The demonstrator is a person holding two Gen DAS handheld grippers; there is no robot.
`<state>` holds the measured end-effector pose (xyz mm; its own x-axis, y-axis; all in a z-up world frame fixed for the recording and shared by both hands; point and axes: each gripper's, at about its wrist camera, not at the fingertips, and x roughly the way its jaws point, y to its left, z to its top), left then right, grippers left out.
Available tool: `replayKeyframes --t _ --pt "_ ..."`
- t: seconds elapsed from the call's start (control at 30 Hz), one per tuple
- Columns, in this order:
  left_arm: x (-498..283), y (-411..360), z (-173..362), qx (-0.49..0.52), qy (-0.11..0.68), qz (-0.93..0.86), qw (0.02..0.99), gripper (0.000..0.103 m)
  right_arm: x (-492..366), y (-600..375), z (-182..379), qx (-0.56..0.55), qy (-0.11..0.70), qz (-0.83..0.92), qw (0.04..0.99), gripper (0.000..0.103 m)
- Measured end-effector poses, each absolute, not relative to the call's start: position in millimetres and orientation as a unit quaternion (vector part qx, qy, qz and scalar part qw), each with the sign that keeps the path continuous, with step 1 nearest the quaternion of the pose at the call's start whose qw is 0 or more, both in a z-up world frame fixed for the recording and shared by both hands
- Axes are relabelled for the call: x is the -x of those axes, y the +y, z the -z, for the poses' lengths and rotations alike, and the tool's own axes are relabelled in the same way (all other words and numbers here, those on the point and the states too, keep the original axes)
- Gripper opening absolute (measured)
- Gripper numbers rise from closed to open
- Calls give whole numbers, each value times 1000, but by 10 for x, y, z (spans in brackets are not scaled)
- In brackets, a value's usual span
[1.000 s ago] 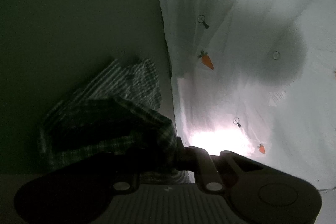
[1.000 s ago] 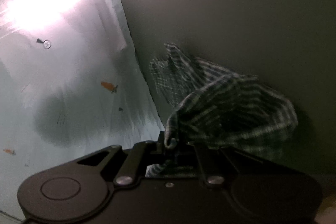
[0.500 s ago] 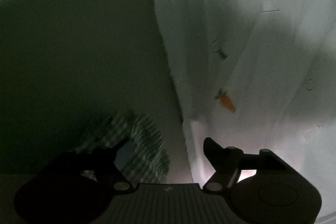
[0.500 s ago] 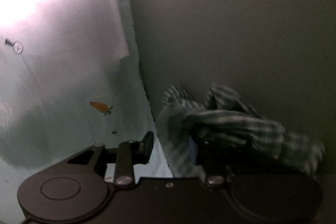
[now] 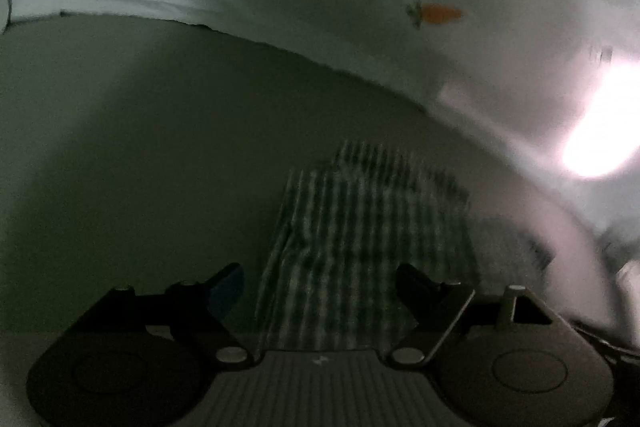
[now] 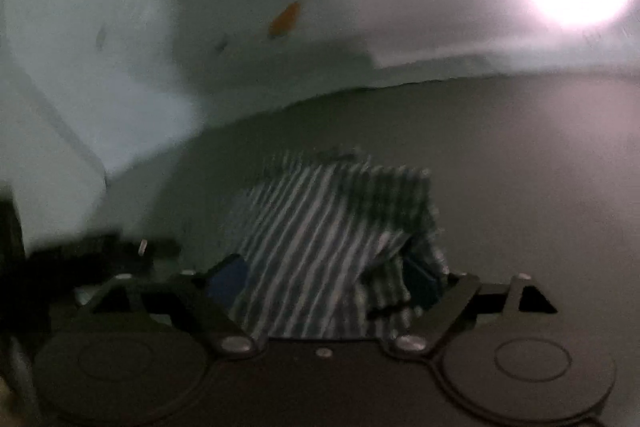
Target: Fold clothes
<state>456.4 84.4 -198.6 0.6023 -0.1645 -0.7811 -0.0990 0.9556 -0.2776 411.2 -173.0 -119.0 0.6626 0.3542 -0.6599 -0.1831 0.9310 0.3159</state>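
A green-and-white checked garment lies bunched on the dark surface, just ahead of my left gripper, whose fingers are spread wide with the cloth showing between them but not pinched. In the right wrist view the same checked garment sits folded in a loose heap in front of my right gripper, which is open; a fold of cloth rests against its right finger. Both views are dim and blurred.
A white sheet with small orange carrot prints covers the area beyond the dark surface; its edge runs across the view. A bright glare washes out the right side. A dark object lies at the left in the right wrist view.
Both grippers held the checked garment a second ago and have let it go. Both views have swung round, so the sheet's edge now runs across the top instead of upright.
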Motion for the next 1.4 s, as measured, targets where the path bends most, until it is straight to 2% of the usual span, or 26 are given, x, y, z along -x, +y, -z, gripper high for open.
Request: replayKeyframes --t 0.2,0.3,0.63,0.83,0.9,0.93,0.97,1.0,1.03,1.1,1.17,1.23,1.4 --pt "-4551 823 2202 88 463 19 882 89 -4162 -1538 1432 29 374 -107 921 94" --pt "-4511 820 2283 68 470 27 880 89 -4224 -1592 1537 34 388 -115 914 95" --pt "-4520 836 2384 99 450 69 885 91 -4589 -1773 1785 -90 419 -134 893 100" --pt "-4620 968 2437 185 430 126 875 91 -4737 -1855 1846 -222 416 -151 869 102" --pt "-4649 1025 2515 237 427 138 861 83 -4769 -1891 1878 -272 412 -151 856 102" --pt "-4651 1068 2564 271 427 143 851 77 -4777 -1909 1893 -293 410 -152 850 100" --pt "-4653 1110 2613 304 427 148 839 57 -4789 -1929 1914 -318 411 -156 840 85" --pt "-4654 1153 2662 337 426 153 826 50 -4814 -1959 1966 -354 417 -164 821 79" --pt "-4655 1193 2710 368 424 157 812 48 -4834 -1998 2041 -396 420 -163 800 77" --pt "-4603 1208 2776 401 419 152 801 37 -4812 -2055 2128 -441 419 -158 778 69" --pt "-4547 1200 2821 430 417 152 786 32 -4760 -2106 2271 -507 423 -159 734 51" --pt "-4470 1182 2754 433 414 160 785 28 -4619 -2143 2442 -592 418 -156 671 43" --pt "-4183 1153 2533 447 398 180 780 22 -4136 -2149 2545 -680 389 -129 608 39"
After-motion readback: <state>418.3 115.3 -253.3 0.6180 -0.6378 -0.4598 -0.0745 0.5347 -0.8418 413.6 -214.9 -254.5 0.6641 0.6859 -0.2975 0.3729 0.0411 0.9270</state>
